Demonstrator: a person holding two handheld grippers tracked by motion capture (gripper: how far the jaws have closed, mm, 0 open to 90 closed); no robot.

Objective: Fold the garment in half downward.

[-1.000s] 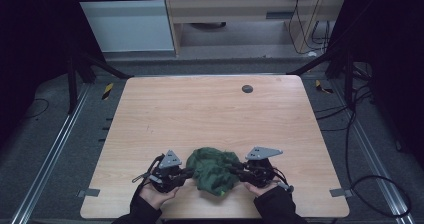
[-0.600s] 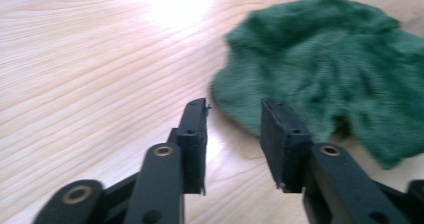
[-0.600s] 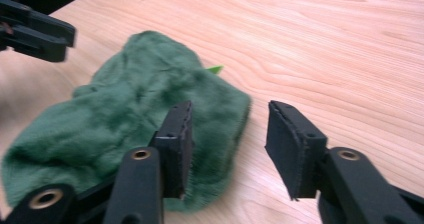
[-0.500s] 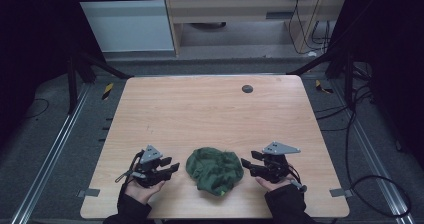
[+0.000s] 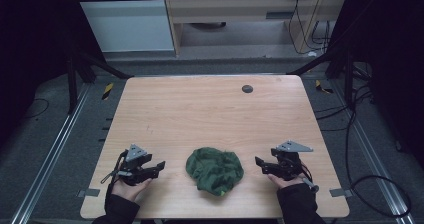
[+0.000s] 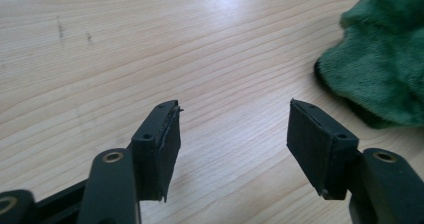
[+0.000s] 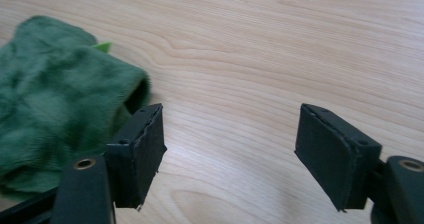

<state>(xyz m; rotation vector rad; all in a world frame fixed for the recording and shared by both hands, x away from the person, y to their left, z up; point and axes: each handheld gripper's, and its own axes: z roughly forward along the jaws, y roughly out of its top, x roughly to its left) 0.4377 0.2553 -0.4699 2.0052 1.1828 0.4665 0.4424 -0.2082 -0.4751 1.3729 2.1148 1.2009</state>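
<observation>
Between L tool (image 5: 159,165) & R tool (image 5: 258,162): green cloth (image 5: 215,170), prob. touching neither; jaws just opened wide, empty.

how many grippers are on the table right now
2: the left gripper sits left of the green cloth, the right gripper right of it, both open and clear of it.
</observation>
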